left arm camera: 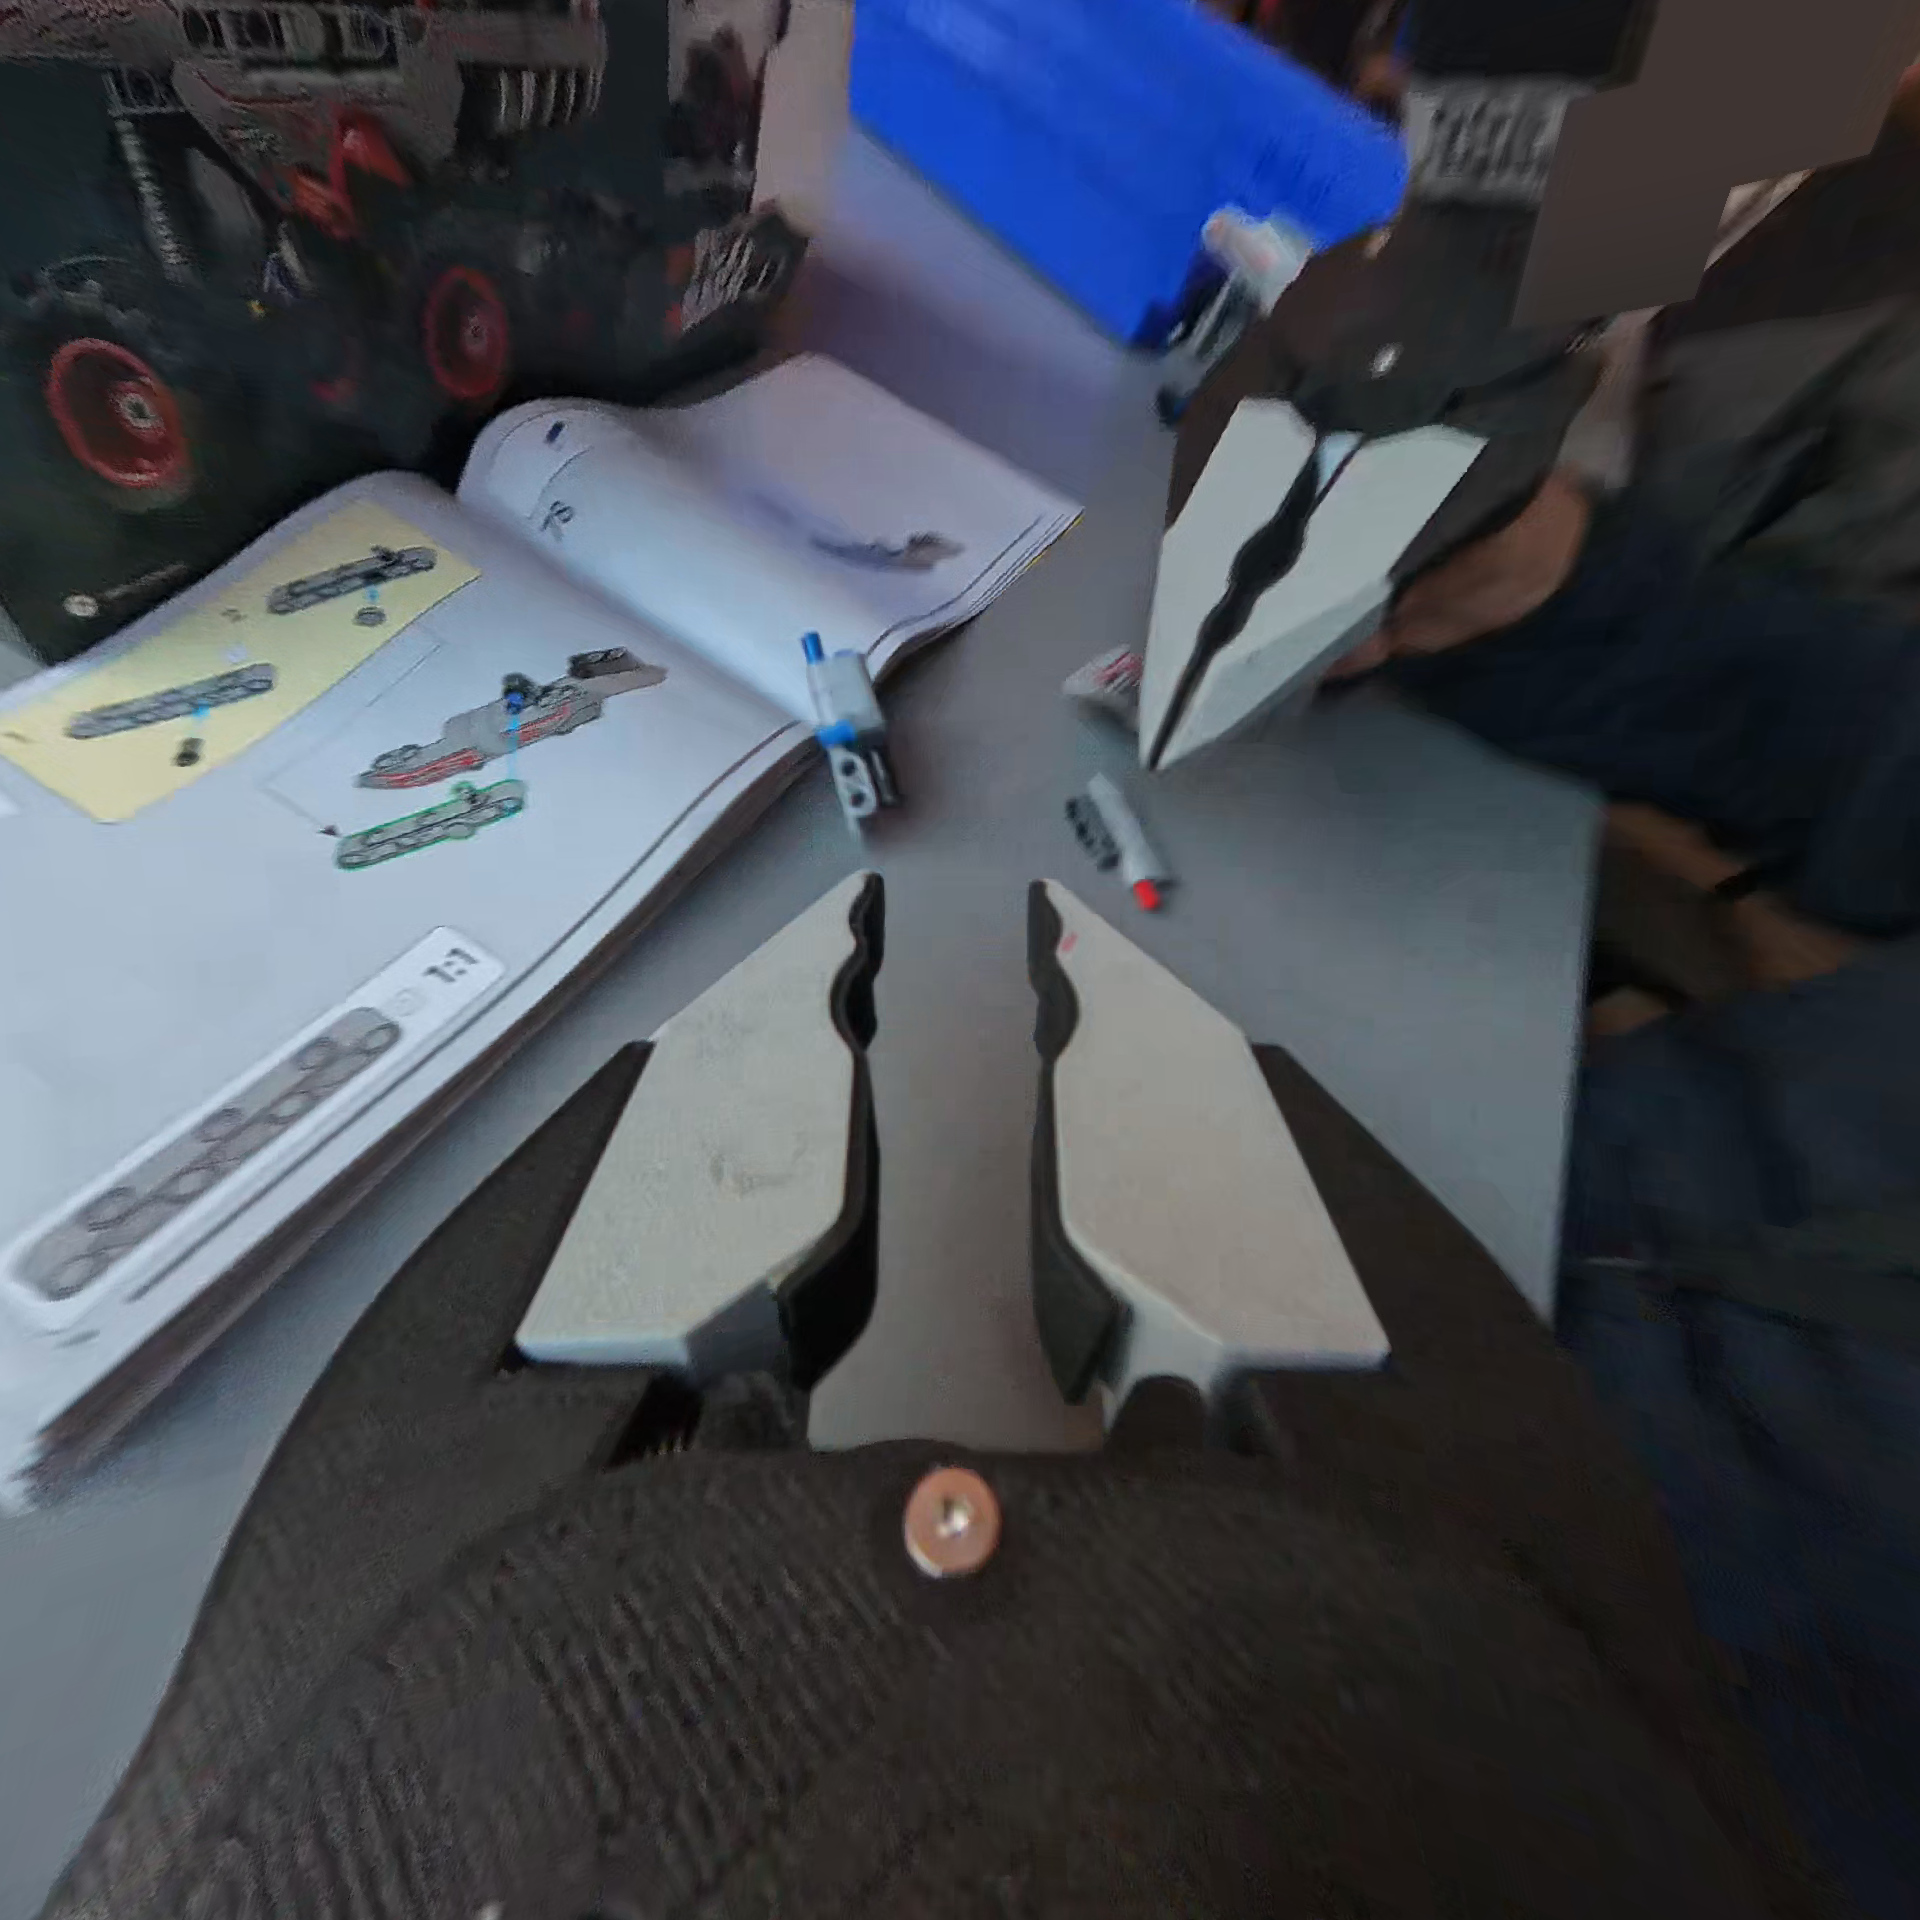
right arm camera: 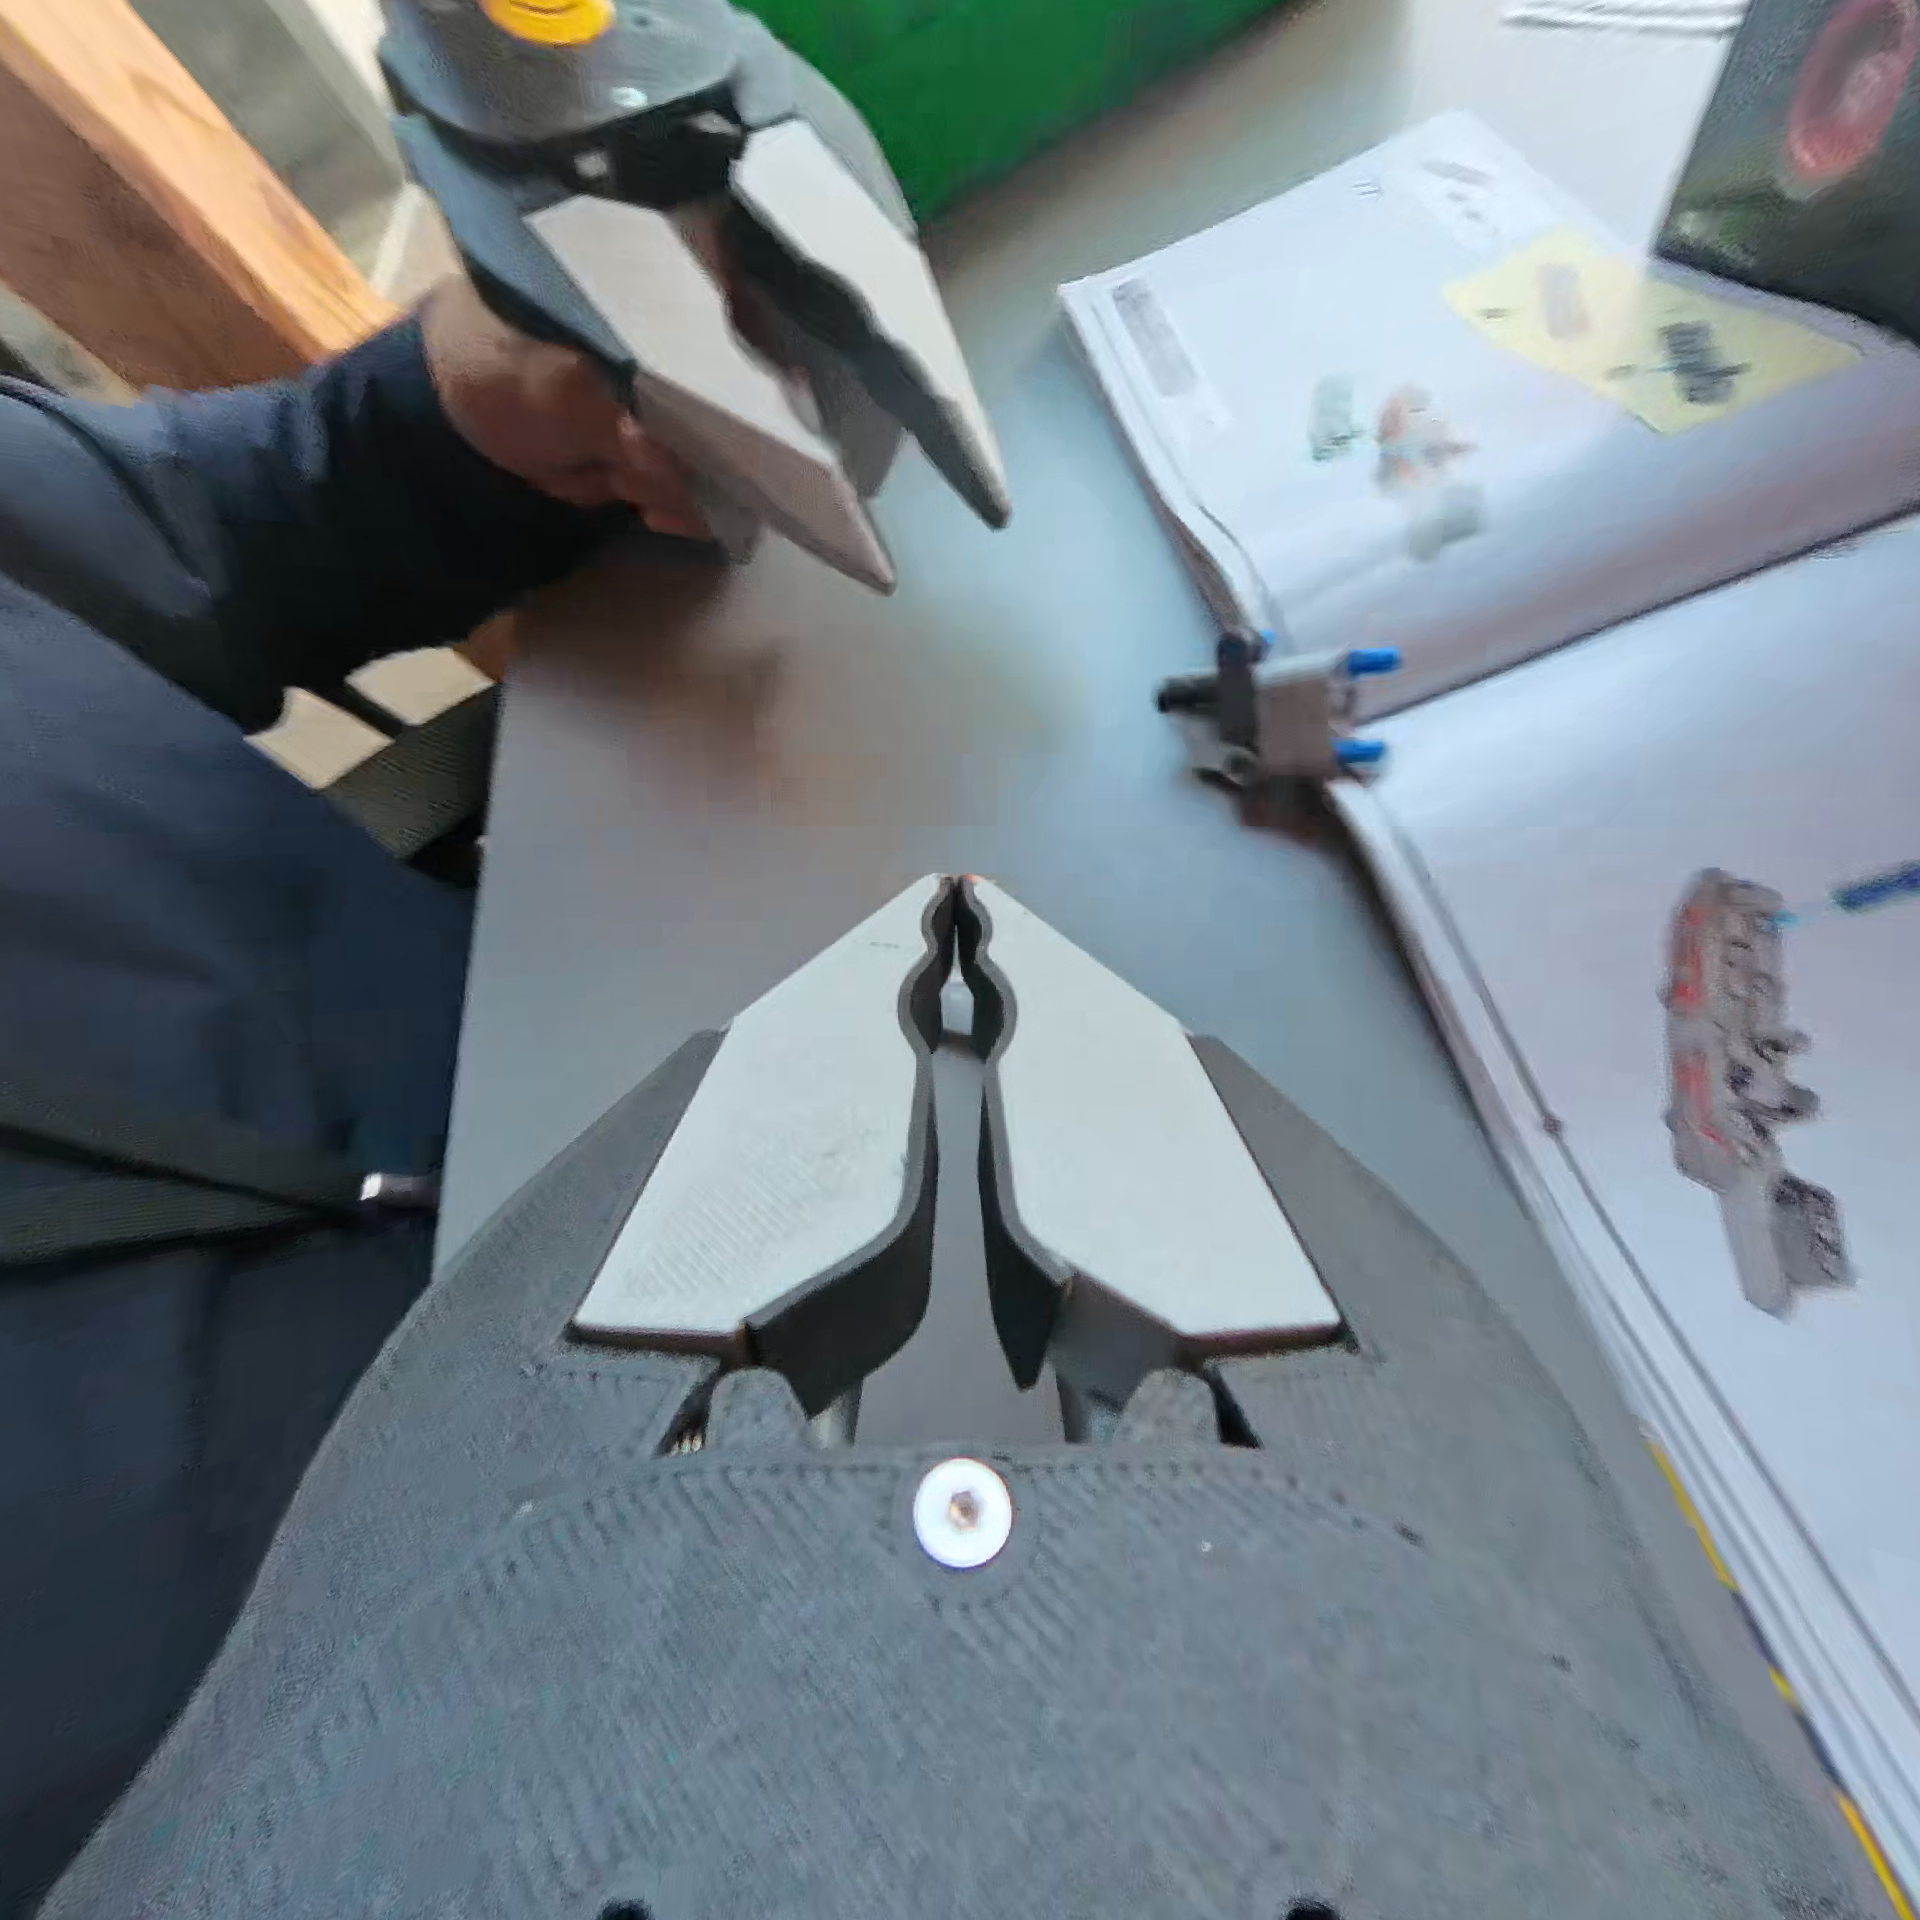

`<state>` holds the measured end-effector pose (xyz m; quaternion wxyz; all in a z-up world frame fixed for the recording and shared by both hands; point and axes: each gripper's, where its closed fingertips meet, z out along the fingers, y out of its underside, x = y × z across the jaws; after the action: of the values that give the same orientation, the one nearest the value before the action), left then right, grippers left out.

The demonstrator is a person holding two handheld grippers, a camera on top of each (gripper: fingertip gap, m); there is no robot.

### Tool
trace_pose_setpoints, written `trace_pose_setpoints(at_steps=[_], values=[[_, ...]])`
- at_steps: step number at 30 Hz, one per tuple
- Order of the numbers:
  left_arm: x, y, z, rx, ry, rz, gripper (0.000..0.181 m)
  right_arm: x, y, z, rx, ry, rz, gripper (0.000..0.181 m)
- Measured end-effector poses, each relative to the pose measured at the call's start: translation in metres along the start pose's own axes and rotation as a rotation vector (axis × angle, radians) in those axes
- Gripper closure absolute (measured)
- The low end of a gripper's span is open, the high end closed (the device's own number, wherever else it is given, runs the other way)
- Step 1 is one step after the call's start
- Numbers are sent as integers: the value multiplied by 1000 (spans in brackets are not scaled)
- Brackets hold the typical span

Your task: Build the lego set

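Nearest the left wrist view, the left gripper [left arm camera: 954, 902] hangs just above the grey table [left arm camera: 1351, 935] with its jaws standing moderately apart and nothing between them. Across from it the right gripper [right arm camera: 961, 883] points down with its jaws pressed tip to tip; a small grey shape shows in the hollow behind the tips, but I cannot tell whether that is a held piece or just the table seen through the gap.

Going by size, the dark set box [left arm camera: 260, 291] with the red-wheeled truck picture stands at the far edge, a blue bin [left arm camera: 1091, 156] beside it. The open instruction booklet [left arm camera: 416, 831] lies flat on the table in front of the box.

The task's own pieces are small. A grey sub-assembly with blue pins [left arm camera: 852, 727] rests at the near edge of the booklet's spine, touching the pages. A short grey rod with a red tip [left arm camera: 1132, 847], a little black piece lying against it, lies on the bare table just ahead of the left gripper. A small red and white piece [left arm camera: 1112, 675] sits by the right gripper's tips.

These look like hard, light, smooth plastic: stiff enough not to crush, but apt to skid or pivot under a pinch. The sub-assembly is best taken across its flat grey body, not by the pins; the rod across its middle, square to its length.
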<state>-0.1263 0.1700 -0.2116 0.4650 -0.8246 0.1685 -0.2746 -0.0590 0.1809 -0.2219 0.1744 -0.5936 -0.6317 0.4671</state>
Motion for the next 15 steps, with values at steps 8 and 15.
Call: trace_pose_setpoints(at_steps=[8,15], values=[[-16,21,14,-217,-65,90,153,28,-12,-27,57,208,-33,175],[-17,9,40,-354,49,52,147,39,-2,-16,-26,237,-10,164]])
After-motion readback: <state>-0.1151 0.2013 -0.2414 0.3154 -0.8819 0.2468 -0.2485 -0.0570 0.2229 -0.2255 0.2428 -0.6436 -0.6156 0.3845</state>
